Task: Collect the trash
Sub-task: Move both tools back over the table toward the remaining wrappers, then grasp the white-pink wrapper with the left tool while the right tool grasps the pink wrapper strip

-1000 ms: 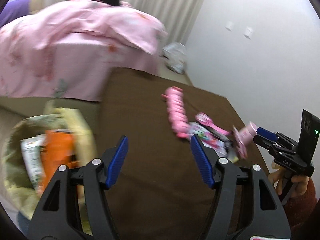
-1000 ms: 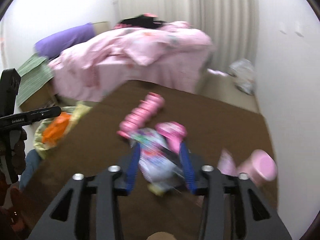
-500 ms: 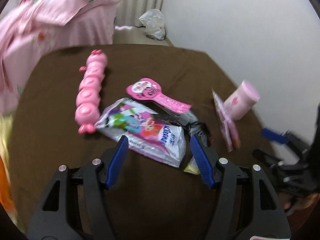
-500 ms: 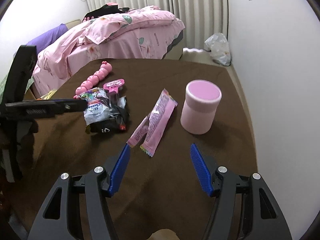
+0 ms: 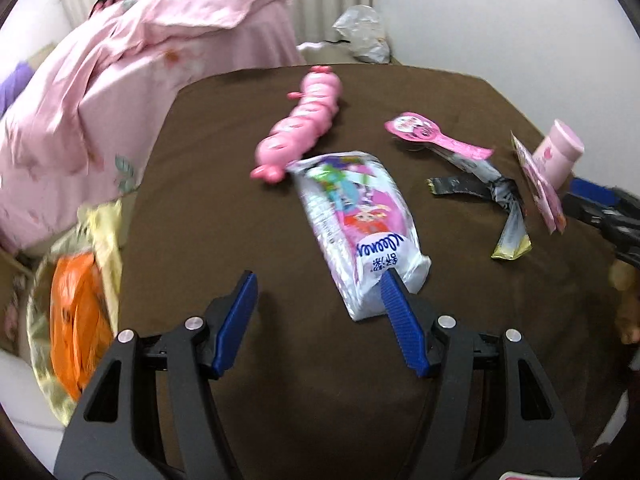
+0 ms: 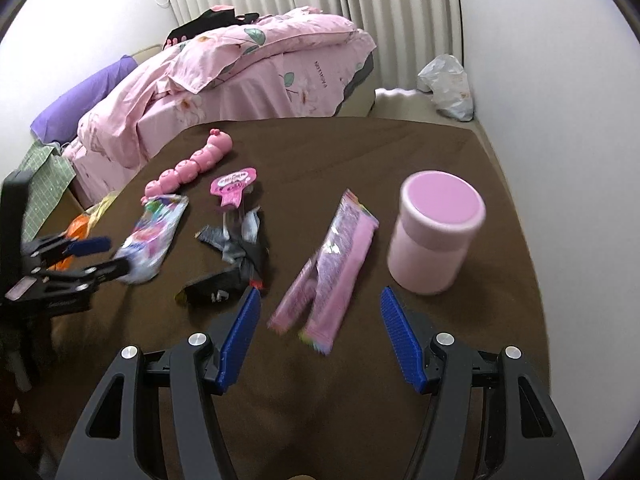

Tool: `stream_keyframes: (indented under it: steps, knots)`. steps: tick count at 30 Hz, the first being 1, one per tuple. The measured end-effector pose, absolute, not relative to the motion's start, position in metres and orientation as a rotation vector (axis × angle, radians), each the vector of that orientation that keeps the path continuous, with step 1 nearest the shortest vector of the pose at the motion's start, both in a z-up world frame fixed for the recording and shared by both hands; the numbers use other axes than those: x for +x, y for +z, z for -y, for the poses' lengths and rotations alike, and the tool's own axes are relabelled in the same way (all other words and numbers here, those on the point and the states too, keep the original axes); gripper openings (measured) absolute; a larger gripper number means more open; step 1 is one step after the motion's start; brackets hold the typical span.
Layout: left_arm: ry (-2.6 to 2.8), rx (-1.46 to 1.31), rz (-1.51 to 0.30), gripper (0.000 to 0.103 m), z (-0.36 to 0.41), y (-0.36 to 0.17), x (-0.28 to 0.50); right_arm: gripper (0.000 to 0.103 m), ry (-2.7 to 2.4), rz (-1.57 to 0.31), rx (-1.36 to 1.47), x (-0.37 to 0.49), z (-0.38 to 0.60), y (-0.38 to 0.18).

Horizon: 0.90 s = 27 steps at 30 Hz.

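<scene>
A white and pink tissue pack (image 5: 356,216) lies on the brown table (image 5: 240,208); its near end touches the right finger of my open, empty left gripper (image 5: 318,280). The pack also shows in the right wrist view (image 6: 154,232), with the left gripper (image 6: 100,256) at its end. My right gripper (image 6: 318,296) is open and empty, just before two pink wrappers (image 6: 332,272). A black crumpled wrapper (image 6: 236,256) lies left of them. A trash bag (image 5: 76,312) with orange waste hangs off the table's left edge.
A pink caterpillar toy (image 6: 192,164), a pink flat tag (image 6: 234,184) and a pink-lidded cup (image 6: 436,232) stand on the table. A bed with a pink quilt (image 6: 248,68) lies behind. A plastic bag (image 6: 448,84) sits on the floor by the wall.
The left gripper swung from the trash bag to the tissue pack and drew close to its end. The right gripper let go of the tissue pack, opened and moved to the pink wrappers.
</scene>
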<state>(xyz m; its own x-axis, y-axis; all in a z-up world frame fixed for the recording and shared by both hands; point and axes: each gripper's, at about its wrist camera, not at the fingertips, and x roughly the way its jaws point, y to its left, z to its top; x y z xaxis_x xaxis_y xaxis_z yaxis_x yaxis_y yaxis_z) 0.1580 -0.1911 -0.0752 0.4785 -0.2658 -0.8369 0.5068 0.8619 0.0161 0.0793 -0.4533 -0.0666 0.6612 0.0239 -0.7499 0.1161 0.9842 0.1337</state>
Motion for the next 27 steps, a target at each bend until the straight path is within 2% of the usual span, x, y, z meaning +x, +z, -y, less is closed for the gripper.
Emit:
stream_keyframes:
  steps: [5,10,15,20,24,27]
  knots:
    - [-0.495,0.232,-0.958,0.061,0.184,-0.067,0.156,0.056,-0.084,-0.834,0.153,0.102,0.445,-0.066]
    - [-0.554,0.157,-0.967,0.061,0.187,-0.061,0.156,0.024,-0.076,-0.880,0.180,0.110,0.447,-0.076]
    - [-0.624,0.066,-0.978,0.061,0.196,-0.057,0.164,0.019,0.002,-0.926,0.182,0.090,0.440,-0.082]
    - [-0.576,0.090,-1.003,0.061,0.217,-0.070,0.179,0.019,0.048,-0.949,0.208,0.060,0.435,-0.084]
    - [-0.527,0.139,-1.014,0.060,0.222,-0.080,0.181,0.020,0.027,-0.875,0.244,0.043,0.440,-0.071]
    - [-0.550,0.162,-1.026,0.053,0.218,-0.080,0.174,0.049,-0.015,-0.817,0.249,0.048,0.447,-0.063]
